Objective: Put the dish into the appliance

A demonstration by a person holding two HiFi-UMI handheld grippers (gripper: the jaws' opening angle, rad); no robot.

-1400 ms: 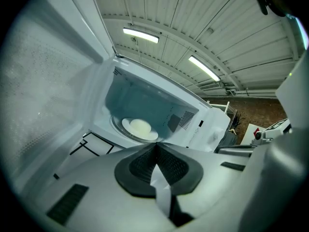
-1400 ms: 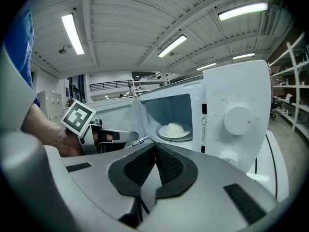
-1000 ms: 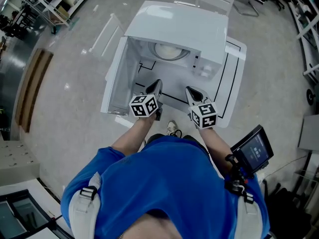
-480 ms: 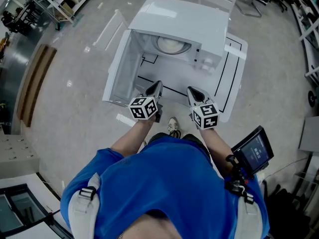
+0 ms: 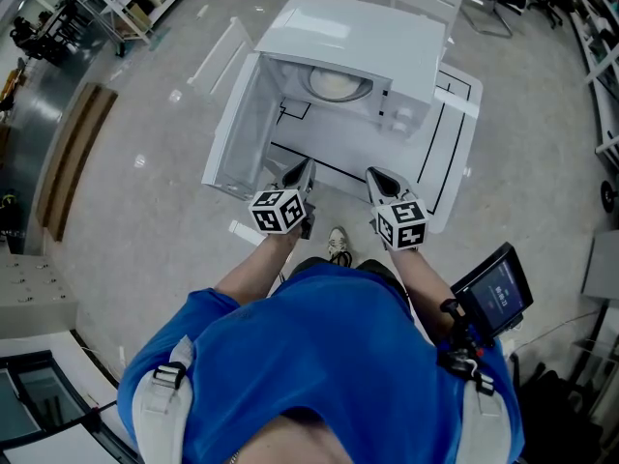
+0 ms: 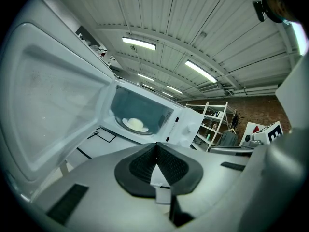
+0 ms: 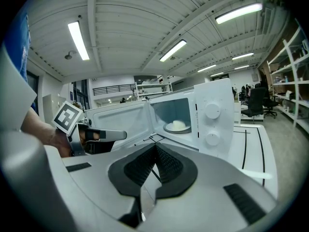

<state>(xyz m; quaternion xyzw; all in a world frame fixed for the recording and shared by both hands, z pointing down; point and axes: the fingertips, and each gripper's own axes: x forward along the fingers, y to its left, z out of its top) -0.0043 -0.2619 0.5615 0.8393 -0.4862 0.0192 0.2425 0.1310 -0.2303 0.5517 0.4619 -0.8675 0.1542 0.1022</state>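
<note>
Head view: dish [image 5: 335, 85] flat inside microwave [image 5: 353, 32], door [image 5: 242, 124] open.

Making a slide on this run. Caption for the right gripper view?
Right gripper, jaws shut and empty, faces the open microwave with the dish inside.

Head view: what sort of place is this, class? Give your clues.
Probably a lab or workshop rather than a kitchen: storage shelves, office chairs, and a microwave standing open on a marked-out white table.
</note>
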